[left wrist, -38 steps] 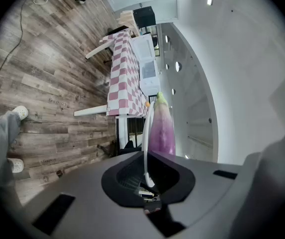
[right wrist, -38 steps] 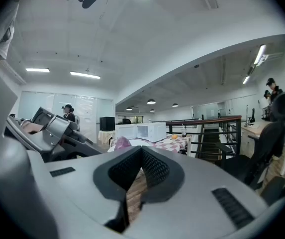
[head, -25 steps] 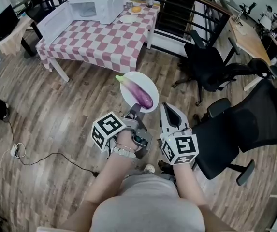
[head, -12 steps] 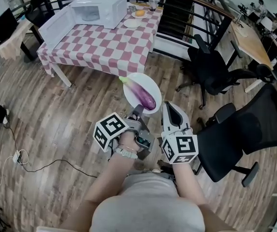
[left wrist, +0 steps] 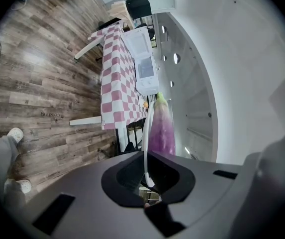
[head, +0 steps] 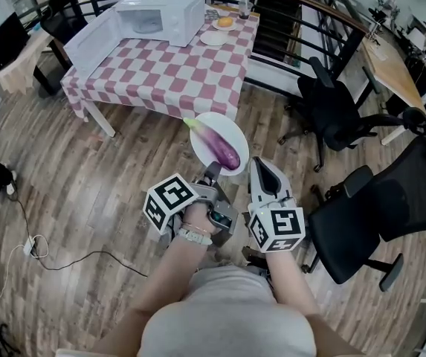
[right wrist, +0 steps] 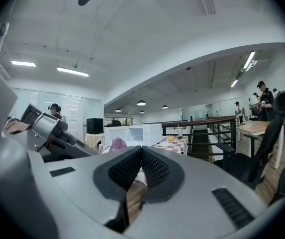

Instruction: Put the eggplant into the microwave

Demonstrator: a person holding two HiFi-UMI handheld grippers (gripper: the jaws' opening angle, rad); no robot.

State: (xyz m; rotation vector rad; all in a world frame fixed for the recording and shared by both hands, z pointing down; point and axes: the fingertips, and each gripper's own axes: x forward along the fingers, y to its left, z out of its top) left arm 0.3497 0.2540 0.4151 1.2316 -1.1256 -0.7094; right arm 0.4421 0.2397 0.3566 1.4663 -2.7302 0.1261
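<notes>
— Where can trouble be expected, from the biggest thing down?

— The counter (head: 168, 73) is well apart from the load, so a stretch of wooden floor (head: 108, 169) has yet to be crossed, and any jolt on the way is passed to what is carried. On the counter the microwave (head: 160, 12) is seen with its door (head: 94, 39) swung open, and that door could be struck if the approach is made from that side.

— And the load itself?

— The white plate (head: 233, 129) is pinched at its near rim alone by the left gripper (head: 213, 171), which is clenched on it. Held at one edge, the plate can be tipped by its own weight.

— Then the eggplant?

— The eggplant (head: 216, 144) is laid loose across the plate, above the floor, and is gripped by nothing. Being round and smooth, it is likely to be rolled off if the plate is tilted.

— Is help given by the other side?

— None is seen. The right gripper (head: 259, 166) is clenched on nothing, just beside the plate, so no support is offered under the far rim.
</notes>
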